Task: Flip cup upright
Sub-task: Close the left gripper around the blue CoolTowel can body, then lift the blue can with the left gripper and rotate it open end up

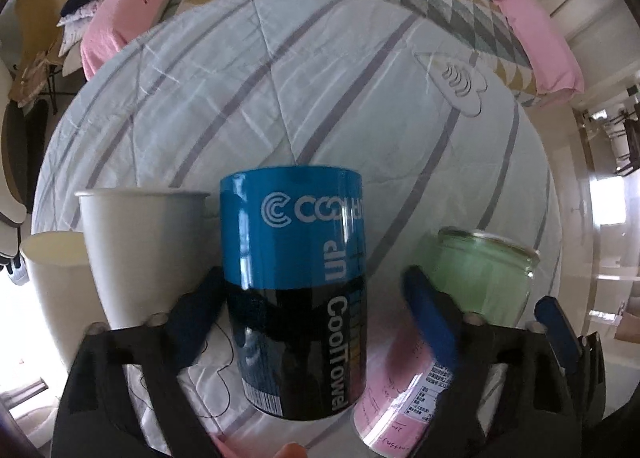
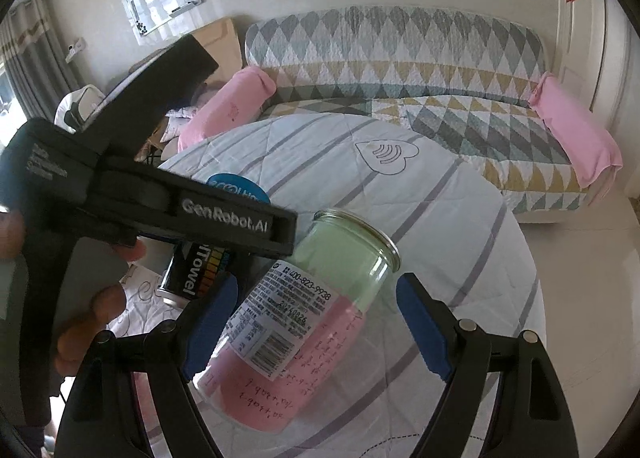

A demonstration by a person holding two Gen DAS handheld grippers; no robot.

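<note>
A blue and black "CoolTowel" can stands on the quilt between the open jaws of my left gripper; whether the pads touch it I cannot tell. Its blue top also shows in the right wrist view. A glass jar with green and pink layers and a white label lies tilted between the open jaws of my right gripper. The jar also shows in the left wrist view. Two white paper cups stand upright left of the can.
A round table under a pale striped quilt carries everything. A sofa with a triangle-pattern cover and pink cushions lies behind. The left gripper's body and a hand cross the right wrist view.
</note>
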